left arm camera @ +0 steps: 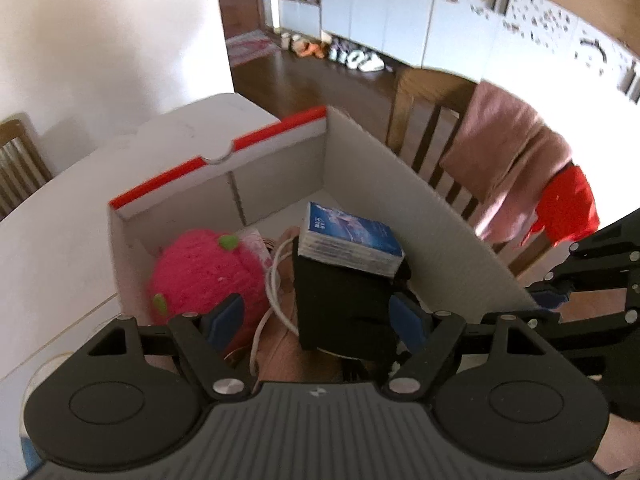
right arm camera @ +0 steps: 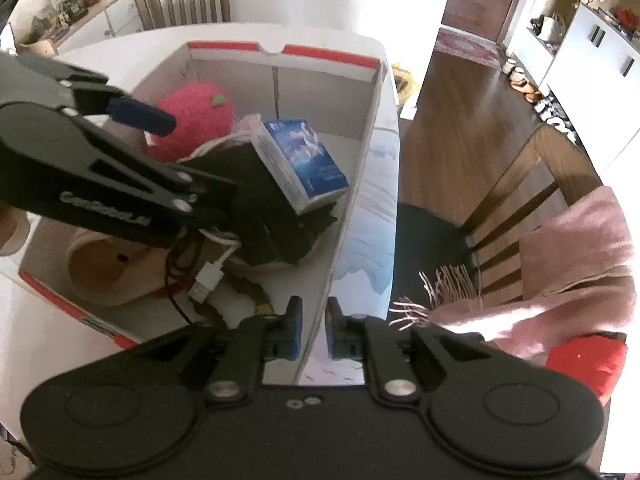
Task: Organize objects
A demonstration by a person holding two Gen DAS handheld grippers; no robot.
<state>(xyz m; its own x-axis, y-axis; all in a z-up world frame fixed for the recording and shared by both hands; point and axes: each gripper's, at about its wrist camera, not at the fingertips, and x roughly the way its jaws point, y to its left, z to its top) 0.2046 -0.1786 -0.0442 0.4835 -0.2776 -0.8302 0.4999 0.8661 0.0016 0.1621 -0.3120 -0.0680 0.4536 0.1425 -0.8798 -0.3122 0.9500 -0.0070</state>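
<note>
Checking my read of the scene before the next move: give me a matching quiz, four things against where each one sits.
1 plush strawberry
2 blue packet
3 white cable
4 pink scarf

A draped over the chair
B on the black item
C in a corner of the cardboard box
D looped on the box floor

Pairs: 1-C, 2-B, 3-D, 4-A
</note>
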